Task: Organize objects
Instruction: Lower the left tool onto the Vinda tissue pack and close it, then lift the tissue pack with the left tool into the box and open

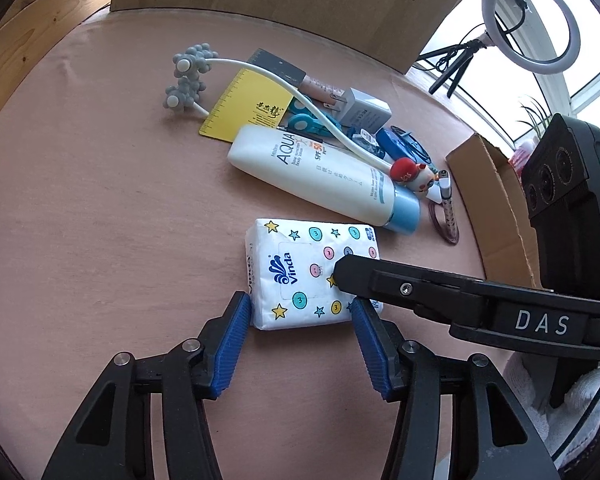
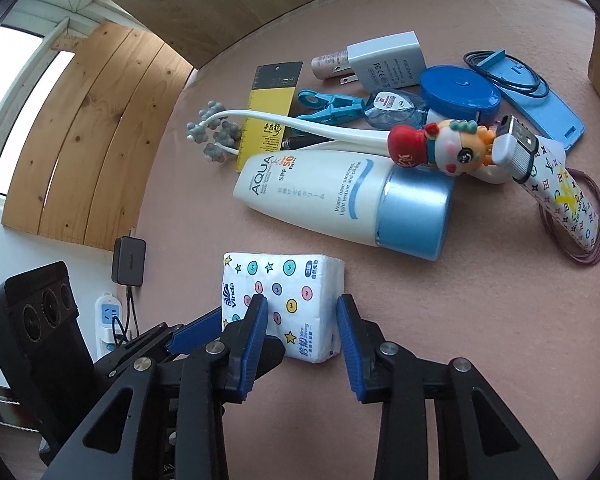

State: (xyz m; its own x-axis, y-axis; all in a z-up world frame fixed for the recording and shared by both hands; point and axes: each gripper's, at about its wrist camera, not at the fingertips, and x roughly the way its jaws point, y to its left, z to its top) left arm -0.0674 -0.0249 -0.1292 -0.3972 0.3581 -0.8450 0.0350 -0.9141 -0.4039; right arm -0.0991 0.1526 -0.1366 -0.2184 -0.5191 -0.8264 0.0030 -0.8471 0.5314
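**Both my claws around one tissue pack**

The pink table [image 1: 100, 200] fills both views, with the clutter heaped toward its far side. A cardboard box [image 1: 496, 200] stands at the table's right edge, seen only from my left wrist, as is the ring light [image 1: 530, 20] by the window.

My left claw [image 1: 300, 312] is spread wide, a blue pad on each side of the tissue pack [image 1: 300, 272] at its near end. The pads sit at the wrapper's edges; I cannot tell if they press it, so I call this claw released. My right claw [image 2: 302, 312] also stands apart, wide. Its left finger lies over the top of the pack [image 2: 296, 292] and its right finger just beside the pack's right edge (nothing clenched there either). From the left wrist, that right claw [image 1: 340, 276] shows as a black finger lying across the pack.

The pack lies flat on the table, near me, just short of the sunscreen tube [image 1: 320, 172], which lies on its side.

The right wrist shows the heap more plainly: a white charger plug [image 2: 388, 60], a round blue case [image 2: 460, 92], a flat blue cover [image 2: 540, 108], a yellow ruler [image 2: 268, 120], a small doll [image 2: 440, 148] and a patterned lighter [image 2: 560, 196] lying over thin hair bands [image 2: 596, 216]. It alone shows a power strip [image 2: 110, 316] by the wall.
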